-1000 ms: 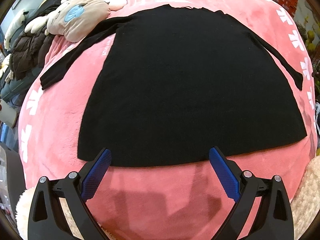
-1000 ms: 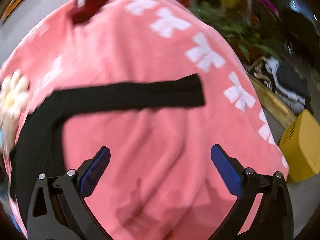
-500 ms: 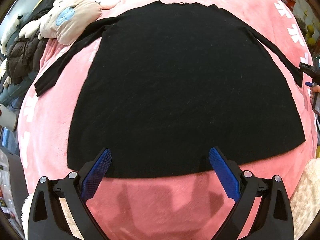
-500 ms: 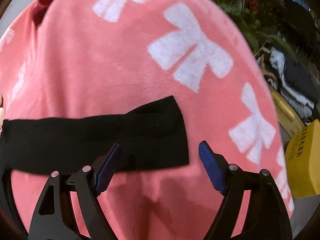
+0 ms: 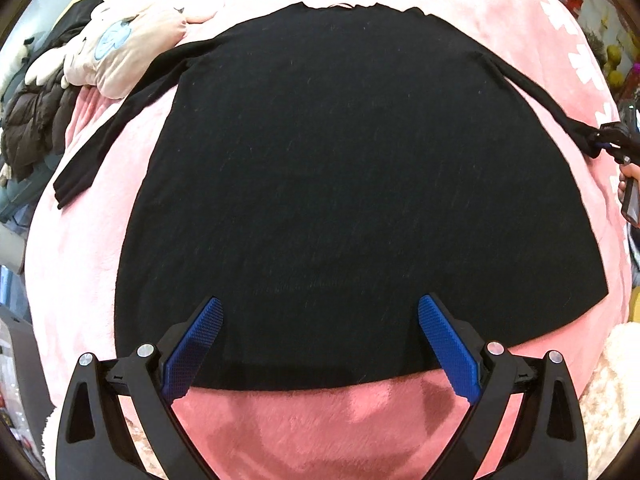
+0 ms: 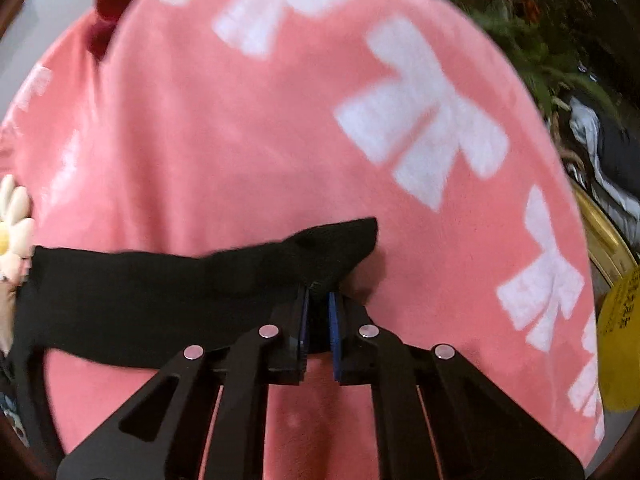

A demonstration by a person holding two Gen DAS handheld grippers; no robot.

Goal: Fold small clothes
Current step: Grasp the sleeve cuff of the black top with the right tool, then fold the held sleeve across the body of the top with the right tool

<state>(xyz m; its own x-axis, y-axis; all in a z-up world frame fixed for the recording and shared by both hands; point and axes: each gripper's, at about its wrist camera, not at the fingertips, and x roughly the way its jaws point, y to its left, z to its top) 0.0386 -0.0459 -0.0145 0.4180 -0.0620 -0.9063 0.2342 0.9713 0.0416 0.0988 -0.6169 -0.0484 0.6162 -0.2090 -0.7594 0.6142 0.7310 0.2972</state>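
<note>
A black long-sleeved top (image 5: 340, 184) lies flat on a pink plush blanket (image 5: 80, 260), both sleeves spread out. My left gripper (image 5: 318, 312) hangs open above the hem, blue pads wide apart, nothing between them. At the right edge of the left wrist view my right gripper (image 5: 604, 138) pinches the end of the right sleeve. In the right wrist view that gripper (image 6: 318, 300) is shut on the sleeve's cuff (image 6: 336, 244), which bunches up off the blanket; the sleeve (image 6: 140, 296) runs off to the left.
A plush toy with a blue patch (image 5: 128, 56) and dark padded clothes (image 5: 32, 128) lie at the blanket's far left. White bow prints (image 6: 424, 112) mark the blanket's right side. Beyond that edge are plants (image 6: 532, 12), a yellow container (image 6: 620, 340) and a cream fleece (image 5: 616, 380).
My right gripper came down onto the end of the right sleeve and shut on the cuff. The left gripper slid forward over the hem and stayed open.
</note>
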